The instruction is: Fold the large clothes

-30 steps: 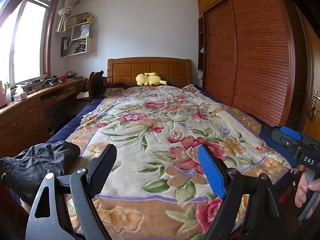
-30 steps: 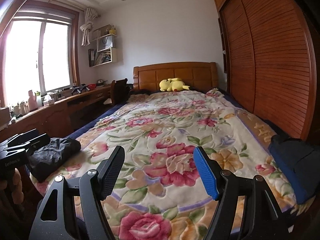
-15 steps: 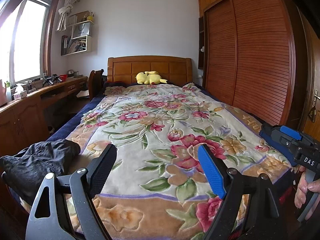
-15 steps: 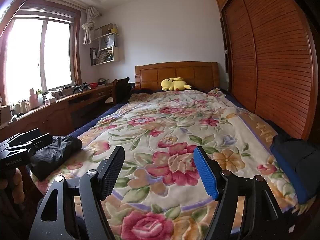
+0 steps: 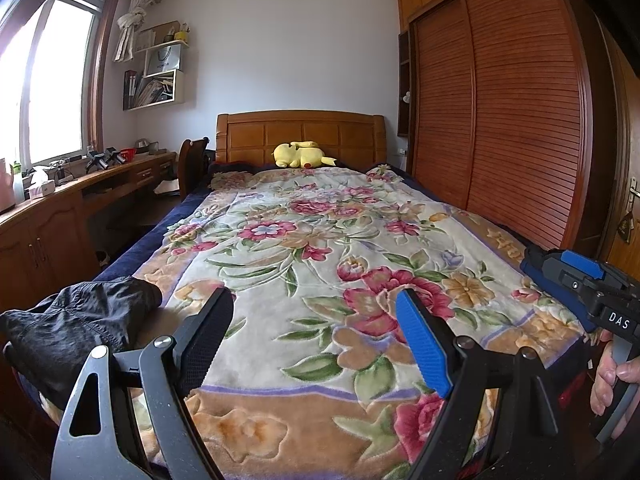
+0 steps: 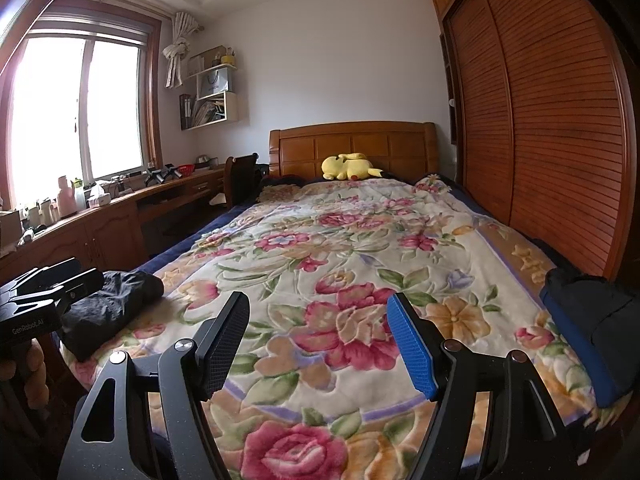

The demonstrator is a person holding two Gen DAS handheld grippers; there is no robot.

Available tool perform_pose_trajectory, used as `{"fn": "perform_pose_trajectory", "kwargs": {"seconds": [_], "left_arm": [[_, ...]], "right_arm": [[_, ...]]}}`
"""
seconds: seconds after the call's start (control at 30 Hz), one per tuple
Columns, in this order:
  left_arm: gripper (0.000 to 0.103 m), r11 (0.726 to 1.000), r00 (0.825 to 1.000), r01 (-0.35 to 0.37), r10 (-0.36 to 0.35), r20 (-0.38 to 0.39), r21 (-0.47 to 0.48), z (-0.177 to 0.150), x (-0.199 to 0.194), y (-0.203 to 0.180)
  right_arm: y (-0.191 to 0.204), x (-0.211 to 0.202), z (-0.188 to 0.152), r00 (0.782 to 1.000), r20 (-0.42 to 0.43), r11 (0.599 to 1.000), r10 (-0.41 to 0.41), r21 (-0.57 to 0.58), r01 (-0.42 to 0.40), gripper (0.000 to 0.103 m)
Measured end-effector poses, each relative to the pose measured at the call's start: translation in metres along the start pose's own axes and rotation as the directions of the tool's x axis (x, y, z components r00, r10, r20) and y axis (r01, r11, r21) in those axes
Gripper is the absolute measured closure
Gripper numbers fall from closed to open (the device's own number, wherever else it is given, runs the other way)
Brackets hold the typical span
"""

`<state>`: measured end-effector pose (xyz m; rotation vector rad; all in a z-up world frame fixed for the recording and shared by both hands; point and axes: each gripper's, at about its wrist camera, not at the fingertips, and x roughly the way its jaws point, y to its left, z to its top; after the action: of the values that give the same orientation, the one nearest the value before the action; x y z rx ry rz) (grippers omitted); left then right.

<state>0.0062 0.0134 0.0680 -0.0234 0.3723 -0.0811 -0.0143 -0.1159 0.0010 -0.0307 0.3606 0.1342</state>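
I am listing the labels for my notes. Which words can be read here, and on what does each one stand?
"DAS": on the right claw's body.
"GenRobot.AI": on the left claw's body.
"HONOR": on the white paper bag on the wall shelf, small.
Folder spines on the lower shelf: too small to read.

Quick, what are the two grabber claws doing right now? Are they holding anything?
Left gripper: open, holding nothing, above the floral blanket.
Right gripper: open, holding nothing, above the same blanket.
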Motion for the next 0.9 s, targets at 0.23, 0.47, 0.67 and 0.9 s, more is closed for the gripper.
{"fn": "perform_pose_trajectory", "kwargs": {"seconds": [0.23, 0.47, 0.67, 0.9], "left_arm": [[0.019, 1.0, 1.0, -0.001, 0.001, 0.0, 0.001, 0.0005, -0.0003, 0.0004], [0.019, 1.0, 1.0, -0.002, 0.002, 0.0, 0.001, -0.001, -0.0001, 0.0011], [0.019, 1.0, 1.0, -0.002, 0.002, 0.0, 0.0, -0.0012, -0.0003, 0.0012], [0.019, 1.0, 1.0, -0.002, 0.002, 0.001, 0.001, -0.0009, -0.0007, 0.0016]], "right_arm": [[-0.0004, 0.0002, 0.0004, 1.0, -0.001, 1.0, 0.0, 0.0, 0.0, 0.03], [0.0007, -0.0002, 0.0004, 1.0, 0.0, 1.0, 0.002, -0.001, -0.002, 0.03], [0.0006, 0.0001, 0.0007, 1.0, -0.002, 1.0, 0.004, -0.001, -0.004, 0.03], [-0.0006, 0.0001, 0.0005, 1.0, -0.006, 1.0, 0.008, -0.001, -0.008, 0.03]]}}
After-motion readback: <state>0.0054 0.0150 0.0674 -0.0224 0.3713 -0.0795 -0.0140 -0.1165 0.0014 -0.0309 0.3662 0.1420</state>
